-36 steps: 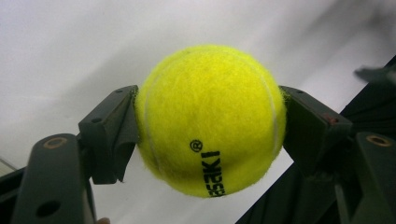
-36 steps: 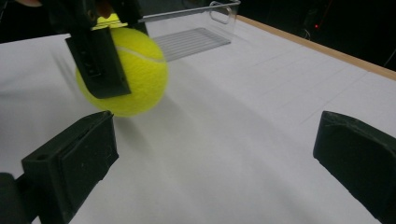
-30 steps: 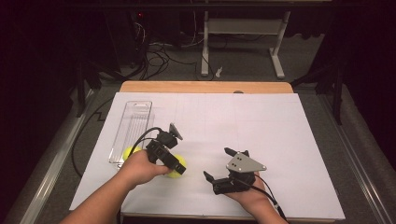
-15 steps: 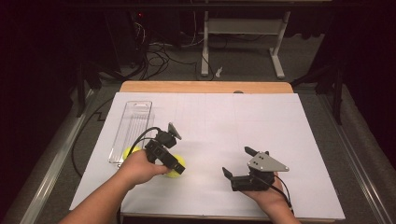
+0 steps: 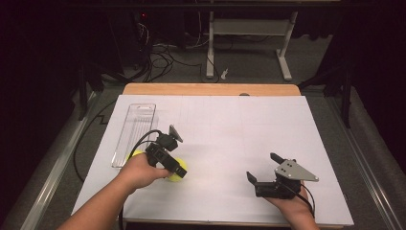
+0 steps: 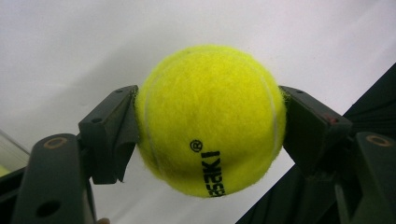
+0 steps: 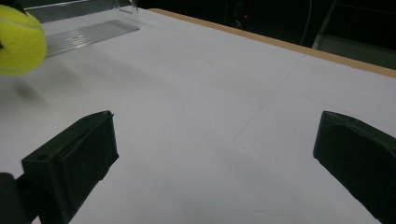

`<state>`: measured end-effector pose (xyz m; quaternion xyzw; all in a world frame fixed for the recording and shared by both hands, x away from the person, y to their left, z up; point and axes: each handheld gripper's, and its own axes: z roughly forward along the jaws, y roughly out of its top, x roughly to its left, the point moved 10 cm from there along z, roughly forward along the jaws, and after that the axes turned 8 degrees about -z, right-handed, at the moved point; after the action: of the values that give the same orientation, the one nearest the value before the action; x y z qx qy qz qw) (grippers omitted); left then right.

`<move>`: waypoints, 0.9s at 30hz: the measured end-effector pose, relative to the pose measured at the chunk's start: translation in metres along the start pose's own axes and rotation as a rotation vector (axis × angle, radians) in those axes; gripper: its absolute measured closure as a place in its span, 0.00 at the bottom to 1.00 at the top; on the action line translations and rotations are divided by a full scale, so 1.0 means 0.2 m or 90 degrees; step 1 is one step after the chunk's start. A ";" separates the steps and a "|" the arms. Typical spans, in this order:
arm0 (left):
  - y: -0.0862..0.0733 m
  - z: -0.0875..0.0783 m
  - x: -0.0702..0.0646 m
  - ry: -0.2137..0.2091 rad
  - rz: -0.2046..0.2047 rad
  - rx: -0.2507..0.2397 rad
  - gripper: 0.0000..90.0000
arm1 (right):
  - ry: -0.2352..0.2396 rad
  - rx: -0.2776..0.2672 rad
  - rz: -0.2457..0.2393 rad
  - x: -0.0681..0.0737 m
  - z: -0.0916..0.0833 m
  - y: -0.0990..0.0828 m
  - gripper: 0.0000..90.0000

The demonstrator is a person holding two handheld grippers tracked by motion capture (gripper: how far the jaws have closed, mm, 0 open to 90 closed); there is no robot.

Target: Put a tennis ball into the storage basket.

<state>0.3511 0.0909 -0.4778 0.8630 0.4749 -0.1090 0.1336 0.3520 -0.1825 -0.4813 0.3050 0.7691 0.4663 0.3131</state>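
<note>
A yellow tennis ball (image 6: 210, 119) with black lettering sits between the two black jaws of my left gripper (image 6: 209, 122), whose pads press on its sides. In the high view, this left gripper (image 5: 176, 170) is at the front left of the white table, shut on the ball (image 5: 179, 174). In the right gripper view the ball (image 7: 18, 39) hangs at the top left with its shadow on the paper below. My right gripper (image 5: 262, 166) is at the front right, far from the ball. Its jaws stand wide apart over bare paper (image 7: 215, 154), nothing between them.
A long clear plastic tray (image 5: 135, 129) lies at the left of the white sheet (image 5: 239, 129), just beyond the left hand. A second yellow ball (image 5: 136, 154) peeks out by the tray's near end. A wooden edge (image 5: 210, 89) runs along the far side, with dark floor and cables beyond.
My right gripper has slid to the right along the front of the table, jaws still wide. The left gripper and its ball have stayed put.
</note>
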 end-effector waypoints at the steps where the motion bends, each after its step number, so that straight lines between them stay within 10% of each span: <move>1: 0.00 0.00 0.00 0.001 -0.002 -0.001 0.29 | -0.004 0.001 0.002 -0.01 -0.01 -0.01 0.00; 27: -0.04 -0.04 0.09 0.008 -0.025 0.017 0.29 | -0.015 -0.014 0.015 -0.05 -0.07 -0.07 0.00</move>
<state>0.3552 0.1120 -0.4771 0.8560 0.4909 -0.1125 0.1165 0.3445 -0.2023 -0.4877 0.3164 0.7562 0.4749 0.3202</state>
